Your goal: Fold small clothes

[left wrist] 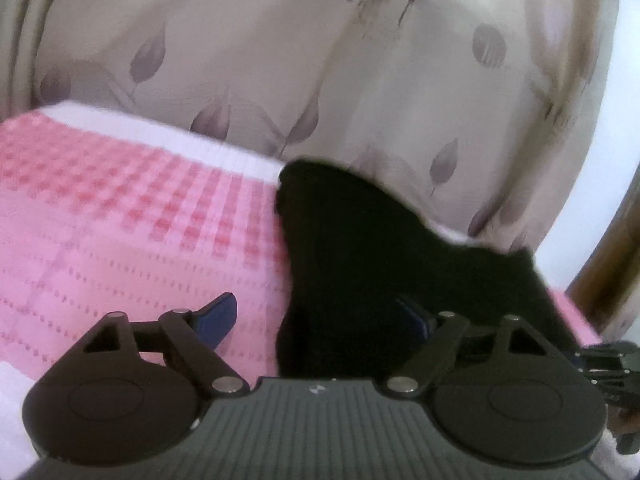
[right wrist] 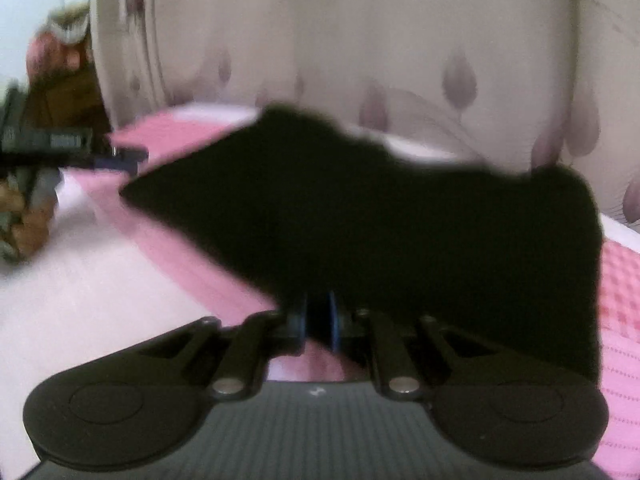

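A small black garment (left wrist: pixel 372 248) lies on a pink checked cloth (left wrist: pixel 120 216). It fills the middle of the right wrist view (right wrist: pixel 380 216). My left gripper (left wrist: pixel 320 316) is open, its blue fingertips wide apart, with the garment's near edge lying between them. My right gripper (right wrist: pixel 318 320) is shut on the garment's near edge, its blue pads pinching the black fabric. The right gripper shows at the right edge of the left wrist view (left wrist: pixel 608 364), and the left gripper shows at the left edge of the right wrist view (right wrist: pixel 132 158).
A cream curtain with purple leaf print (left wrist: pixel 320 60) hangs behind the far edge of the surface. A white sheet (right wrist: pixel 80 300) lies under the pink cloth. A dark wooden piece (left wrist: pixel 608 264) stands at the far right. Blurred brown objects (right wrist: pixel 60 80) are at the left.
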Motion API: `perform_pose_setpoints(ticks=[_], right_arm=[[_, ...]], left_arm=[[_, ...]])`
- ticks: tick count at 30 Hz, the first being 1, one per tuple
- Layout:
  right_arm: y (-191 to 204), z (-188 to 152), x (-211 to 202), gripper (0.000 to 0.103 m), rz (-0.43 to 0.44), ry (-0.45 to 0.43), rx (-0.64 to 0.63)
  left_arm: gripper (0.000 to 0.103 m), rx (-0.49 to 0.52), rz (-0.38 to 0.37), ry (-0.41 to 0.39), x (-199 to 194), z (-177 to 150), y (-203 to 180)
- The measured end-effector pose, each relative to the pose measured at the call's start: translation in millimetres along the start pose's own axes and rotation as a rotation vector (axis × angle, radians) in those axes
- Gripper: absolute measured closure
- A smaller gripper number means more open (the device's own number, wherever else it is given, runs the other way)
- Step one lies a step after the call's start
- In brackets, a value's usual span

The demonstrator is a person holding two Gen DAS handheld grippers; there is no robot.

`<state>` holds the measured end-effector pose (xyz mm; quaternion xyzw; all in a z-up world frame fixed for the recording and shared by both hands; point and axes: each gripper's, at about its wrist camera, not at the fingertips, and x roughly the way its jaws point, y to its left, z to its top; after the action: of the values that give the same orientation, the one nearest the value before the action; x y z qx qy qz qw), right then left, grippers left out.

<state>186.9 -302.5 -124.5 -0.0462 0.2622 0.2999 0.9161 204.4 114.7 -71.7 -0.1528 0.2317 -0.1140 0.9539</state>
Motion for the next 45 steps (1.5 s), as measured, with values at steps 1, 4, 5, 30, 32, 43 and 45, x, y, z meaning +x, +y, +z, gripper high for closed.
perform_pose_setpoints(ticks=[1, 4, 5, 30, 32, 43, 45], right_arm=[[-10.5, 5.0, -6.2, 0.090, -0.027, -0.044, 0.034], [-50.4, 20.2, -12.6, 0.090, -0.165, -0.134, 0.161], [-67.4, 25.6, -10.6, 0.090, -0.204, -0.158, 0.205], [-81.5, 23.5, -11.4, 0.058, -0.259, -0.304, 0.330], [-52.9, 11.6, -20.8, 0.046, -0.271, -0.292, 0.239], [-29.7, -13.9, -6.5, 0.041, -0.321, -0.173, 0.220], [-28.1, -13.8, -6.7, 0.032, -0.337, -0.170, 0.219]], left_arm=[[0.019, 0.000, -0.006, -0.035, -3.2, 6.6, -4.1], [0.013, 0.039, -0.054, -0.100, 0.9, 28.5, -22.8], [0.013, 0.060, -0.070, -0.098, 9.7, 36.8, -31.4], [0.000, 0.027, 0.085, -0.024, 84.3, 82.8, -10.2], [0.000, 0.037, 0.049, 0.053, 82.3, 86.0, -8.7], [0.002, -0.146, -0.194, 0.323, 112.8, 61.1, 33.4], [0.004, -0.118, -0.244, 0.347, 122.5, 64.4, 31.7]])
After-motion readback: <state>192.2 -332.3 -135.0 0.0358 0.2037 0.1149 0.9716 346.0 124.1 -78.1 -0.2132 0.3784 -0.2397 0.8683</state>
